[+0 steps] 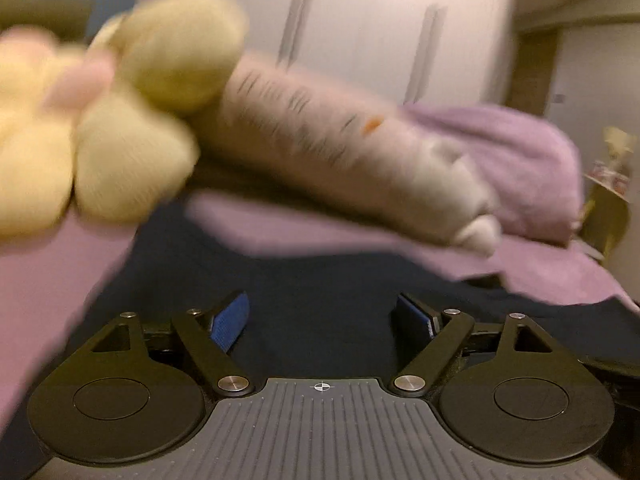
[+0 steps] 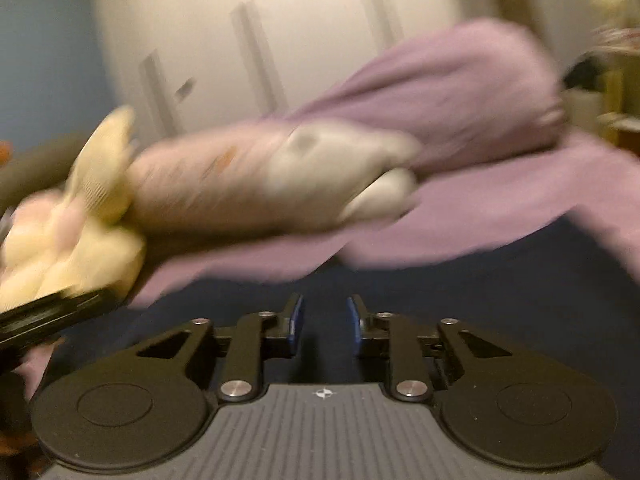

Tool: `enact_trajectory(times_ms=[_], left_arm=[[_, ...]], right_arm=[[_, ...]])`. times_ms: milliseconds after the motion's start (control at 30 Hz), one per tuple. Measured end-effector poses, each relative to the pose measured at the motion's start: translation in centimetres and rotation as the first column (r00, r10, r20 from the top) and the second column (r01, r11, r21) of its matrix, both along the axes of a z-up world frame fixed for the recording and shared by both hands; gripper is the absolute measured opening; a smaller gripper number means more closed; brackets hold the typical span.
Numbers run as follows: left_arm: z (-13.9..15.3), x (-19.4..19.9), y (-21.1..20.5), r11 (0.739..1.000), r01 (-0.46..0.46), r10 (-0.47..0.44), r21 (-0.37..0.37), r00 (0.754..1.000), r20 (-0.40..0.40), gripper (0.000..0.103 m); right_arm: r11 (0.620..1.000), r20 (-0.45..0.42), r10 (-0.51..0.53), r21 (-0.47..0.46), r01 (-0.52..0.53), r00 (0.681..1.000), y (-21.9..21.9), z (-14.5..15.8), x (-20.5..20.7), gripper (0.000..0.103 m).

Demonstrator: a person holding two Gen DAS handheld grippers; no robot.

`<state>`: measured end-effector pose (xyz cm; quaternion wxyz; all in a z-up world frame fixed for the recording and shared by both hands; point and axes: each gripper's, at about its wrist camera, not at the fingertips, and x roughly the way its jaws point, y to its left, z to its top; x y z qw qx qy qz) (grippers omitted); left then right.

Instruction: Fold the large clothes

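A dark navy garment (image 1: pixel 320 272) lies spread on a purple bedspread (image 1: pixel 40 280). My left gripper (image 1: pixel 323 314) hovers just above the cloth, jaws wide open, nothing between the blue pads (image 1: pixel 230 320). In the right wrist view the same navy garment (image 2: pixel 440 280) fills the foreground. My right gripper (image 2: pixel 325 314) stands over it with a narrow gap between its pads (image 2: pixel 296 316). Only the cloth behind shows through the gap, and nothing is pinched. Both views are blurred.
Yellow plush toys (image 1: pixel 132 152) and a long pale plush bolster (image 1: pixel 320 152) lie across the bed behind the garment. A heaped purple blanket (image 1: pixel 500 152) sits at the right. White wardrobe doors (image 1: pixel 360 20) stand beyond. A black object (image 2: pixel 52 316) juts in at lower left.
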<state>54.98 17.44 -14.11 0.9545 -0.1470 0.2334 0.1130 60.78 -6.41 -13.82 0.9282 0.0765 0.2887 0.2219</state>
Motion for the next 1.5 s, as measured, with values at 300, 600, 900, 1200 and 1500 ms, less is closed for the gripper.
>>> enact_trajectory(times_ms=[300,600,900,1200,1500], left_arm=[[1.1,-2.9,3.2,0.997,-0.070,0.069,0.015,0.997,0.026,0.080],[-0.2,-2.7,3.9,0.999,-0.051,0.051,-0.014,0.998,0.024,0.090],[-1.0,-2.8,4.9,0.995,-0.047,0.051,-0.086,0.998,0.040,0.093],[-1.3,-2.8,5.4,0.992,-0.040,0.048,-0.119,0.997,0.060,0.095],[-1.3,-2.9,5.6,0.990,-0.040,0.049,-0.137,0.996,0.069,0.096]], right_arm=[[0.992,-0.014,-0.126,0.011,0.126,0.992,-4.0,-0.2,0.9,0.003],[0.931,-0.074,-0.333,0.135,0.340,0.940,-16.5,-1.7,0.8,0.007],[0.928,-0.052,-0.330,0.165,0.334,0.943,-16.9,-2.8,1.0,0.007],[0.923,-0.052,-0.327,0.194,0.331,0.943,-17.3,-3.0,0.8,0.007],[0.917,-0.061,-0.323,0.226,0.329,0.944,-17.6,-3.1,1.0,0.007]])
